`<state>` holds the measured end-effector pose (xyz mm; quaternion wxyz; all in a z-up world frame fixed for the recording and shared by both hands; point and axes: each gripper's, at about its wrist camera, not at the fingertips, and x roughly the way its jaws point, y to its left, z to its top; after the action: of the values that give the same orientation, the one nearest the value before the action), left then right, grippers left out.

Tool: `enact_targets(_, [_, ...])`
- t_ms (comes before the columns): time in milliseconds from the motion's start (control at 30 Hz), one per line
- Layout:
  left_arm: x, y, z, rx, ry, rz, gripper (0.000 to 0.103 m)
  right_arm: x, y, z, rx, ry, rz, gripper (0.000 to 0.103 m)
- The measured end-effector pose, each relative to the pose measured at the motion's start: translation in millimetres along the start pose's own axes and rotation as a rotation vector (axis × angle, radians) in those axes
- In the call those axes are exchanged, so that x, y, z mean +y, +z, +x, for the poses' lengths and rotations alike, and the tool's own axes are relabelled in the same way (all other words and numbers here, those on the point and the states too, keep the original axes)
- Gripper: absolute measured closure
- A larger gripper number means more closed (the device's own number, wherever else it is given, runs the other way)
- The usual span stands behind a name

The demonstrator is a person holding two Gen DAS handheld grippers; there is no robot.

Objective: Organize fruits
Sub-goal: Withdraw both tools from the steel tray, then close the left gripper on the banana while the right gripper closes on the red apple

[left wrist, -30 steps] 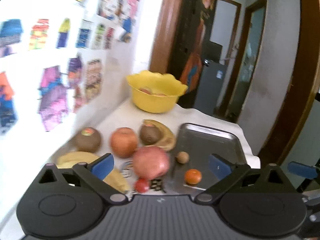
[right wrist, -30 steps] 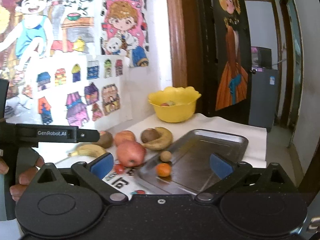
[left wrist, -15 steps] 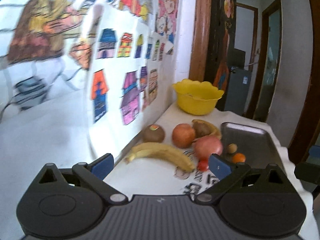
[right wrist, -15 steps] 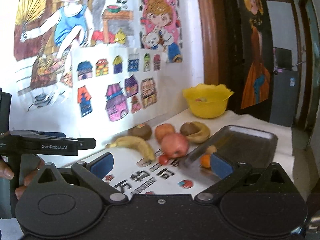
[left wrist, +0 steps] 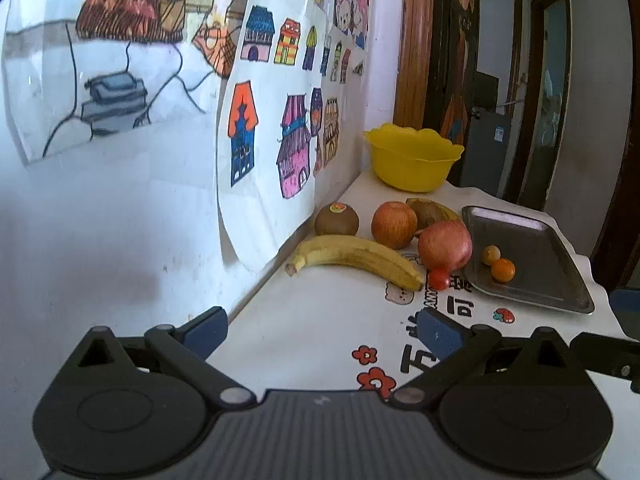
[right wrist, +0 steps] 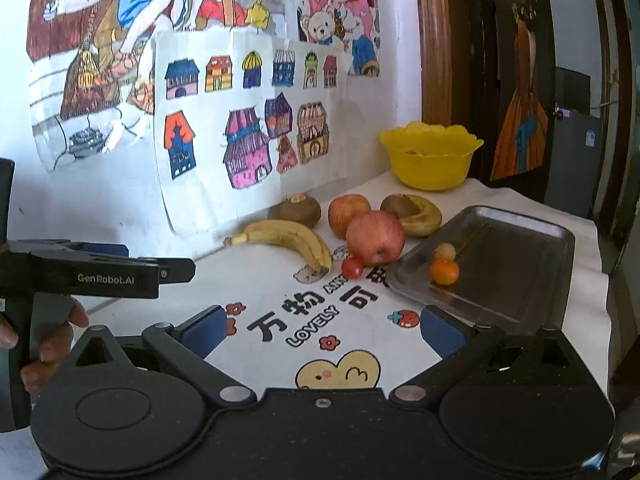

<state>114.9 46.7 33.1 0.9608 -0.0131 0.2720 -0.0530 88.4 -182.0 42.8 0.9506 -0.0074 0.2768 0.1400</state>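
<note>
A banana [left wrist: 356,258] [right wrist: 286,238], two apples [left wrist: 445,245] [right wrist: 375,237], a kiwi [left wrist: 336,219], a cherry tomato [left wrist: 439,279] [right wrist: 352,267] and a second banana with a kiwi [right wrist: 412,210] lie on the white table. A small orange [left wrist: 503,270] [right wrist: 444,271] and a brown fruit [right wrist: 445,251] sit in the steel tray [left wrist: 548,264] [right wrist: 516,256]. My left gripper [left wrist: 322,330] and right gripper [right wrist: 322,326] are open, empty and well short of the fruit.
A yellow bowl [left wrist: 412,160] [right wrist: 432,156] holding fruit stands at the far end by the door frame. A wall with drawings [right wrist: 248,120] runs along the left. The left gripper's body and the holding hand [right wrist: 52,320] show at left in the right wrist view.
Both grippers have pulled back from the fruit and tray. The left view has swung towards the wall. Both stay open and no fruit has moved.
</note>
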Motion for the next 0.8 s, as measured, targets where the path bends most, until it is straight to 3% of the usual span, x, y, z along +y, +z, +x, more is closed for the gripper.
enact_targets(400, [-5.5,4.9,23.2,0.035,-0.015,-0.002,0.001,-14.7,11.2,23.1,0.023,-0.023,0.000,0.001])
enact_targets(667, [-16.6,24.7,47.3,0.039,-0.016,-0.002,0.001,-54.8,77.8,19.2,-0.219,0.005,0.056,0.001])
enact_targets(800, [-22.9,39.6,65.3,0.039,-0.013,-0.023,0.001,-73.2,103.4,51.5,-0.203,0.070,-0.041,0.001])
